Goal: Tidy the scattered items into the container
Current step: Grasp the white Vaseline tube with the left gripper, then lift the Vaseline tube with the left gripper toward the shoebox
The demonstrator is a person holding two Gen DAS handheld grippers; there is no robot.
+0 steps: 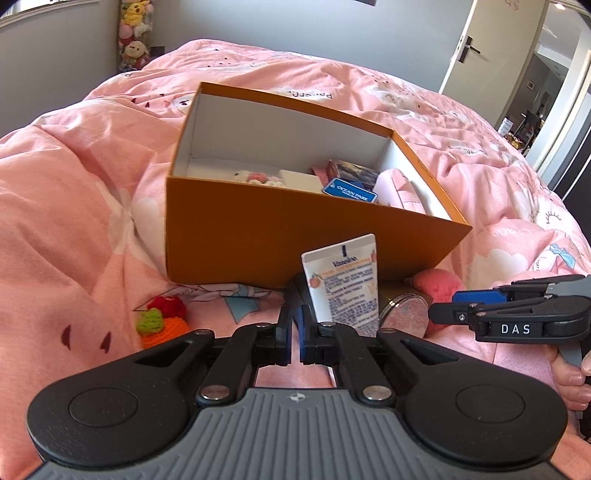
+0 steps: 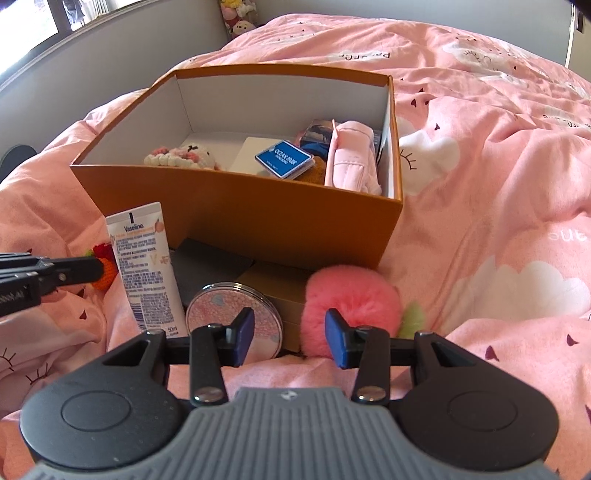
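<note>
An orange box [image 1: 258,236] [image 2: 236,221] with white inner walls sits on the pink bed and holds a crochet toy [image 2: 181,157], a blue card [image 2: 284,158] and a pink pouch [image 2: 351,158]. In front of it stand a white Vaseline tube [image 1: 343,284] [image 2: 146,269], a round glittery compact [image 1: 404,314] [image 2: 221,310] and a pink fluffy ball [image 2: 351,295] [image 1: 439,284]. My left gripper [image 1: 294,328] is nearly shut, empty, beside the tube's base. My right gripper [image 2: 290,334] is open, just before the compact and the ball; it also shows in the left wrist view [image 1: 458,306].
A crocheted fruit toy [image 1: 162,321] lies on the quilt left of the tube. A dark flat item [image 2: 210,266] and a tan box [image 2: 280,291] lie behind the compact. Plush toys [image 1: 135,33] stand at the wall. A door [image 1: 491,48] is open at right.
</note>
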